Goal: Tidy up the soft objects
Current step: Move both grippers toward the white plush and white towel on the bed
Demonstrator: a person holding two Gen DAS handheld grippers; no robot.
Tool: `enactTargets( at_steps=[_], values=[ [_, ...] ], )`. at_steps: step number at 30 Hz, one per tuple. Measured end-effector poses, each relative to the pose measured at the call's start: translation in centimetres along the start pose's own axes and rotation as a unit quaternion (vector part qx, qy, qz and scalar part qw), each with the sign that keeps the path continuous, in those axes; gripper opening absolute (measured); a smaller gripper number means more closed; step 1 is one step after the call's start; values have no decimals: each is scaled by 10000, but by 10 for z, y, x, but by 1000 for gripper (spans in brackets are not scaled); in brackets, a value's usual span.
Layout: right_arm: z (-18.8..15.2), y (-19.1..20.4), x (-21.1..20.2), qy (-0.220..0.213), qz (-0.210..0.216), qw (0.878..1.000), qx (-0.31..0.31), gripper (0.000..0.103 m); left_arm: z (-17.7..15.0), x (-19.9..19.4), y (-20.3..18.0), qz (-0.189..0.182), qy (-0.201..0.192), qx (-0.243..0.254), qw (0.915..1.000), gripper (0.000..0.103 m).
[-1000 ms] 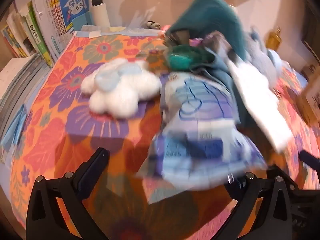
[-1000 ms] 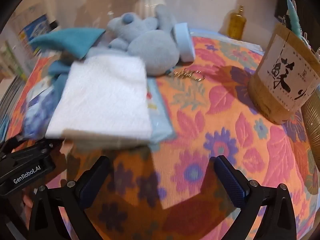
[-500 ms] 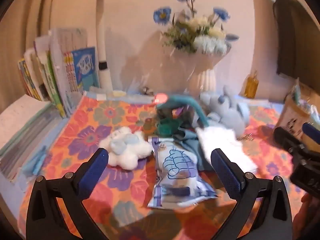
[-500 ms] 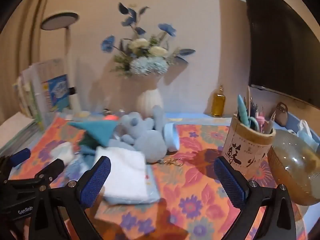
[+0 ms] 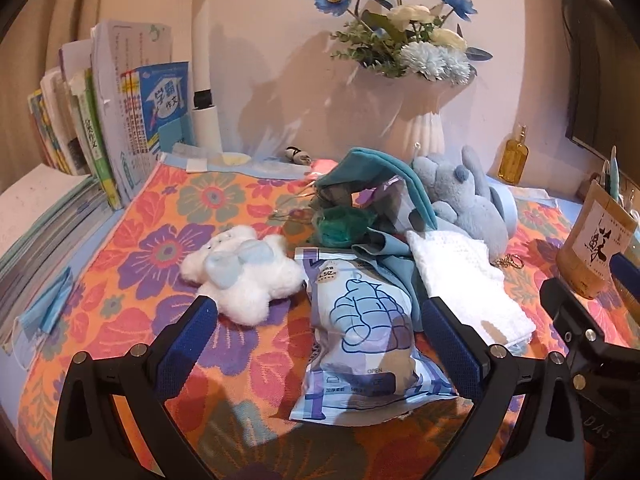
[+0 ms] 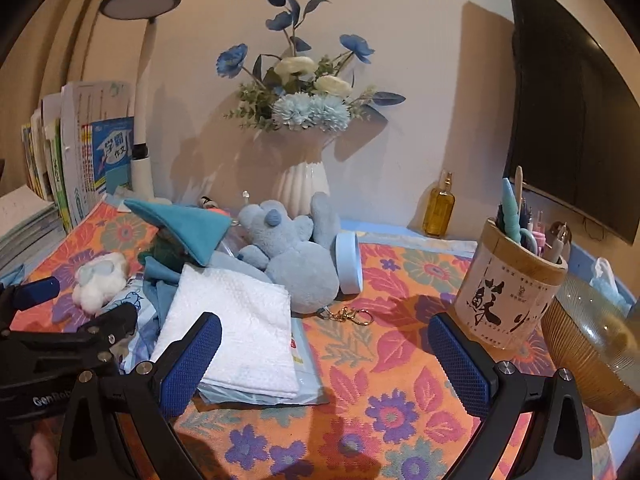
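On the flowered cloth lies a heap of soft things. A white fluffy plush (image 5: 240, 274) (image 6: 100, 280) lies at the left. A blue tissue pack (image 5: 360, 336) lies in front of my left gripper (image 5: 320, 344), which is open and empty. A folded white towel (image 5: 464, 288) (image 6: 236, 336) rests beside a teal cloth (image 5: 376, 176) (image 6: 188, 228) and a grey-blue plush toy (image 5: 464, 204) (image 6: 296, 256). My right gripper (image 6: 324, 364) hangs open and empty over bare cloth, just right of the towel.
Books (image 5: 100, 132) and a lamp post (image 5: 204, 80) stand at the back left, and a flower vase (image 6: 304, 180) at the back. A pen holder (image 6: 512, 288), glass bowl (image 6: 592, 356) and amber bottle (image 6: 440, 208) stand right. A face mask (image 5: 48, 308) lies far left.
Both grippers have drawn back and risen from the heap, so the whole table and wall show. Both stay open and empty. The soft things lie as before.
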State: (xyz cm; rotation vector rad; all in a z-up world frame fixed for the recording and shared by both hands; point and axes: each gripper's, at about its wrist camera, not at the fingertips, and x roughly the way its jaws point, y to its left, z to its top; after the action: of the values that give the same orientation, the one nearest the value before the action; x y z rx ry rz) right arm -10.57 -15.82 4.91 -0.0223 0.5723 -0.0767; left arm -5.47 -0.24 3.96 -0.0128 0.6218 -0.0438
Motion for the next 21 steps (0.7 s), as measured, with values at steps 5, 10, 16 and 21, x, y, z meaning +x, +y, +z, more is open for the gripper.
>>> enactTargets(
  at_steps=[5, 10, 16, 21],
  values=[
    [-3, -5, 3, 28, 20, 10000, 64, 103, 1, -1, 1, -30, -24, 26, 10000, 102],
    [-7, -1, 7, 111, 8, 9999, 49, 103, 2, 0, 1, -6, 7, -19, 10000, 102],
    [-7, -3, 7, 108, 9, 9999, 46, 103, 2, 0, -2, 50, 5, -25, 10000, 102],
    [-3, -3, 8, 105, 16, 9999, 33, 103, 2, 0, -2, 56, -20, -46, 10000, 102]
  ],
)
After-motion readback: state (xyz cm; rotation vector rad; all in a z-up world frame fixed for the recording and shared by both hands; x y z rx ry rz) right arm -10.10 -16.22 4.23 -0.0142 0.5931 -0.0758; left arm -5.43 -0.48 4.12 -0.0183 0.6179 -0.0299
